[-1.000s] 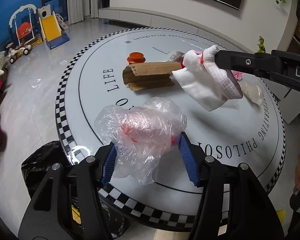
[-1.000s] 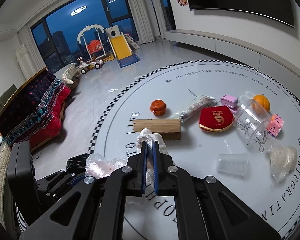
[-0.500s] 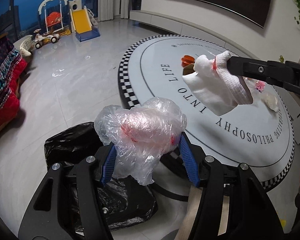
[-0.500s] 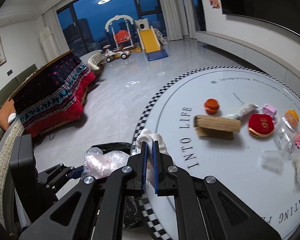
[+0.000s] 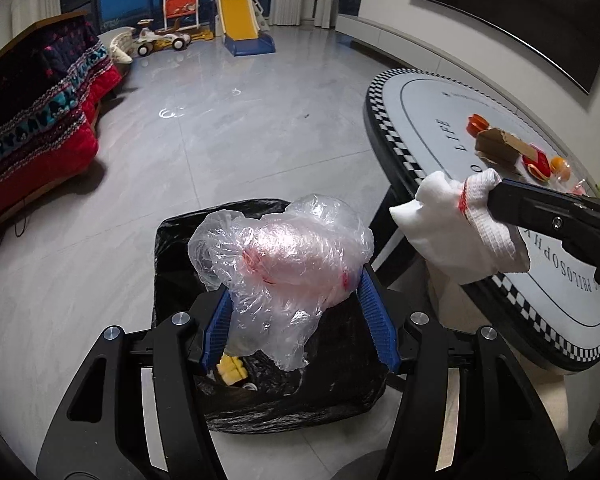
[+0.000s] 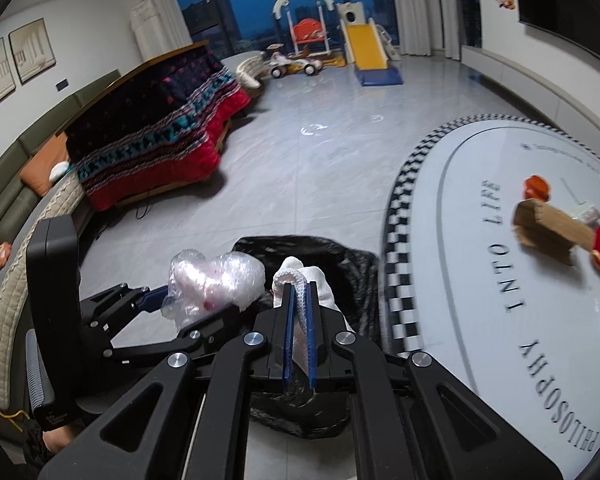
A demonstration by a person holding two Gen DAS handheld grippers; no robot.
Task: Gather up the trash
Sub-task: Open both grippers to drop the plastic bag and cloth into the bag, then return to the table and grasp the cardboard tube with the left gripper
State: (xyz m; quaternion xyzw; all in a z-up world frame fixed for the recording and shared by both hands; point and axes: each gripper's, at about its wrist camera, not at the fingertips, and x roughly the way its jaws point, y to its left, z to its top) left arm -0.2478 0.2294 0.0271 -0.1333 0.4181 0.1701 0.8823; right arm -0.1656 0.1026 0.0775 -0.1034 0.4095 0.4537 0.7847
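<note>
The left gripper (image 5: pixel 296 304) squeezes a crinkly plastic bag (image 5: pixel 284 256) and the right gripper (image 6: pixel 298 320) pinches a white glove (image 6: pixel 300 280) above the black trash bag (image 5: pixel 260 392).

black trash bag (image 5: pixel 260 400), white glove (image 5: pixel 460 240), checkered table rim (image 6: pixel 400 216)

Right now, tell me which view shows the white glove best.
Left wrist view: the white glove hangs side-on, almost whole, from the right gripper. The right wrist view shows only its cuff bunched between the pads.
</note>
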